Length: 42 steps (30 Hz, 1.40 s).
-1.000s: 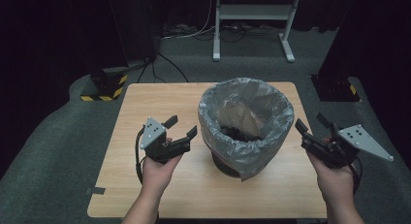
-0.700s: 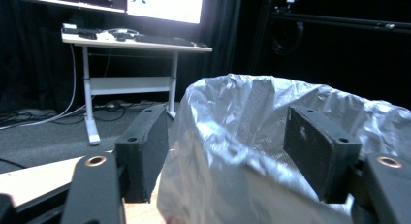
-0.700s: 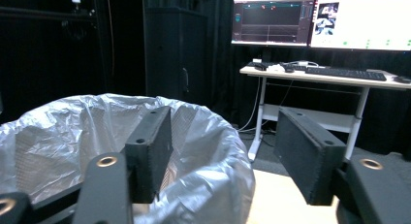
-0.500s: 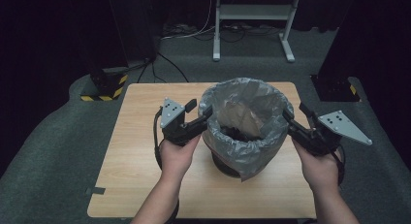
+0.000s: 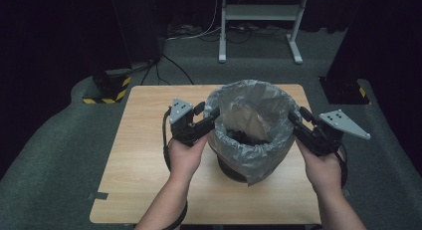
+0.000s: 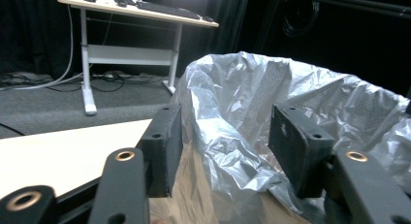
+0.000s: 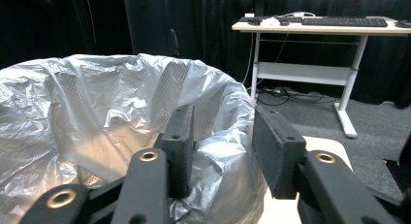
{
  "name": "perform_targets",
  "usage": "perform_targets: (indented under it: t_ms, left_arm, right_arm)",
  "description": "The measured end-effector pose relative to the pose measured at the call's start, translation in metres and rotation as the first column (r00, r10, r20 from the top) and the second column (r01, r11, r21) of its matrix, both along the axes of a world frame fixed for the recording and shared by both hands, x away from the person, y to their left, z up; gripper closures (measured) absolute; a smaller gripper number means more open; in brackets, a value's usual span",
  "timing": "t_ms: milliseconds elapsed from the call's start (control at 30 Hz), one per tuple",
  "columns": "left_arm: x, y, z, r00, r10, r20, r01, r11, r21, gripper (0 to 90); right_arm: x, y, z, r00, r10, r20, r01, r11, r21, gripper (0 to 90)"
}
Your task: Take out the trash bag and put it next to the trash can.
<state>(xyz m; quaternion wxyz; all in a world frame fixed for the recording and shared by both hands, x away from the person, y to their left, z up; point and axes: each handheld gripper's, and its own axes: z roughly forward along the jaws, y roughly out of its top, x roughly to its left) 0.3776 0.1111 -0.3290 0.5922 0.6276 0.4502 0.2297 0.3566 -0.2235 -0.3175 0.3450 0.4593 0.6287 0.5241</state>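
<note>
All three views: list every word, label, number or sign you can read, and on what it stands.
None can be read.
Grey plastic bin liner: no print.
Pale wooden table: no label.
Yellow-and-black striped base: hazard stripes, no words.
Dark keyboard on the far desk: keys too small.

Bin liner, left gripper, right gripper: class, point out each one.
bin liner (image 5: pixel 251 155), high view, front folded rim.
left gripper (image 5: pixel 213 115), high view, between fingertips.
right gripper (image 7: pixel 220 151), right gripper view, between fingertips.
</note>
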Motion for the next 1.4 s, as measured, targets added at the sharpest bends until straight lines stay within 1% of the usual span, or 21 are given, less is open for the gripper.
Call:
perform_targets:
  t_ms: [67, 167, 233, 333, 400, 433, 533, 600, 667, 867, 900, 1033, 1100, 1167, 1200, 1233, 1267, 1300, 1333, 1367, 1400]
  left_arm:
    - [-0.003, -0.004, 0.001, 0.9998, 0.018, 0.011, -0.018, 0.9998, 0.008, 58.0]
    - [-0.004, -0.004, 0.001, 0.9986, 0.047, 0.024, -0.048, 0.9989, 0.004, 62.5]
    - [-0.005, -0.004, 0.001, 0.9973, 0.066, 0.033, -0.066, 0.9978, 0.003, 67.6]
    - [-0.01, -0.006, 0.004, 0.9905, 0.11, 0.082, -0.115, 0.9917, 0.057, 76.7]
    - [-0.01, -0.005, 0.004, 0.9896, 0.108, 0.096, -0.113, 0.9922, 0.052, 85.5]
    - [-0.01, -0.005, 0.004, 0.9896, 0.106, 0.097, -0.112, 0.9924, 0.052, 87.8]
    - [-0.011, -0.005, 0.003, 0.9892, 0.1, 0.107, -0.105, 0.9935, 0.043, 88.7]
    - [-0.012, -0.004, 0.002, 0.989, 0.094, 0.114, -0.098, 0.9949, 0.026, 88.8]
    - [-0.014, -0.004, 0.004, 0.9869, 0.089, 0.135, -0.092, 0.9957, 0.016, 88.9]
    - [-0.022, -0.005, 0.023, 0.9775, 0.077, 0.196, -0.077, 0.997, -0.01, 89.0]
    - [-0.023, -0.004, 0.026, 0.9753, 0.073, 0.208, -0.073, 0.9973, -0.011, 89.0]
    - [-0.032, -0.003, 0.041, 0.9658, 0.063, 0.252, -0.058, 0.9979, -0.027, 89.0]
    - [-0.035, -0.002, 0.048, 0.963, 0.064, 0.262, -0.056, 0.9978, -0.036, 89.0]
    - [-0.038, -0.001, 0.054, 0.9591, 0.058, 0.277, -0.048, 0.998, -0.04, 89.0]
    - [-0.041, -0.001, 0.058, 0.9531, 0.052, 0.298, -0.04, 0.9981, -0.046, 89.0]
    - [-0.043, 0.0, 0.061, 0.9497, 0.049, 0.309, -0.035, 0.9981, -0.051, 89.0]
    - [-0.045, 0.001, 0.063, 0.9456, 0.047, 0.322, -0.029, 0.9978, -0.059, 89.0]
    - [-0.046, 0.002, 0.064, 0.9437, 0.044, 0.328, -0.023, 0.9974, -0.068, 89.0]
    - [-0.046, 0.003, 0.065, 0.9443, 0.045, 0.326, -0.02, 0.9966, -0.08, 89.0]
    - [-0.046, 0.003, 0.065, 0.9462, 0.046, 0.32, -0.018, 0.9958, -0.09, 89.0]
    - [-0.046, 0.004, 0.065, 0.9467, 0.046, 0.319, -0.019, 0.996, -0.087, 89.0]
  right_arm:
    - [0.0, 0.002, 0.001, 1.0, -0.01, 0.001, 0.01, 0.9999, -0.011, 65.4]
    - [0.0, 0.001, 0.002, 0.9997, -0.023, 0.004, 0.023, 0.9996, -0.018, 70.0]
    - [-0.001, 0.003, 0.002, 0.9989, -0.042, 0.023, 0.043, 0.9979, -0.048, 74.9]
    - [-0.003, 0.006, 0.002, 0.9962, -0.069, 0.054, 0.073, 0.9937, -0.085, 81.9]
    - [-0.004, 0.006, 0.003, 0.9944, -0.076, 0.073, 0.083, 0.9926, -0.089, 88.3]
    - [-0.004, 0.006, 0.003, 0.9941, -0.077, 0.077, 0.084, 0.9923, -0.091, 88.8]
    - [-0.004, 0.007, 0.002, 0.993, -0.076, 0.09, 0.085, 0.9915, -0.099, 89.4]
    - [-0.005, 0.007, 0.001, 0.9918, -0.077, 0.102, 0.087, 0.9917, -0.095, 89.6]
    - [-0.007, 0.008, 0.001, 0.9891, -0.079, 0.124, 0.091, 0.9917, -0.091, 89.7]
    - [-0.016, 0.008, 0.012, 0.9757, -0.092, 0.199, 0.105, 0.9928, -0.057, 89.8]
    - [-0.018, 0.008, 0.015, 0.9721, -0.092, 0.216, 0.107, 0.9925, -0.059, 89.8]
    - [-0.027, 0.007, 0.029, 0.9578, -0.097, 0.271, 0.109, 0.9935, -0.032, 89.8]
    - [-0.029, 0.007, 0.036, 0.955, -0.096, 0.281, 0.105, 0.9944, -0.017, 89.8]
    - [-0.034, 0.009, 0.043, 0.9481, -0.094, 0.304, 0.105, 0.9943, -0.02, 89.8]
    - [-0.036, 0.01, 0.048, 0.9425, -0.093, 0.321, 0.106, 0.9941, -0.024, 89.8]
    - [-0.04, 0.011, 0.053, 0.9342, -0.093, 0.345, 0.106, 0.9941, -0.021, 89.8]
    - [-0.042, 0.012, 0.056, 0.93, -0.091, 0.356, 0.104, 0.9944, -0.018, 89.8]
    - [-0.044, 0.012, 0.059, 0.925, -0.089, 0.369, 0.101, 0.9948, -0.014, 89.8]
    - [-0.047, 0.012, 0.062, 0.9206, -0.089, 0.38, 0.096, 0.9954, 0.002, 89.8]
    - [-0.048, 0.013, 0.065, 0.9183, -0.089, 0.386, 0.094, 0.9956, 0.007, 89.8]
    - [-0.05, 0.013, 0.067, 0.9177, -0.088, 0.387, 0.088, 0.996, 0.018, 89.8]
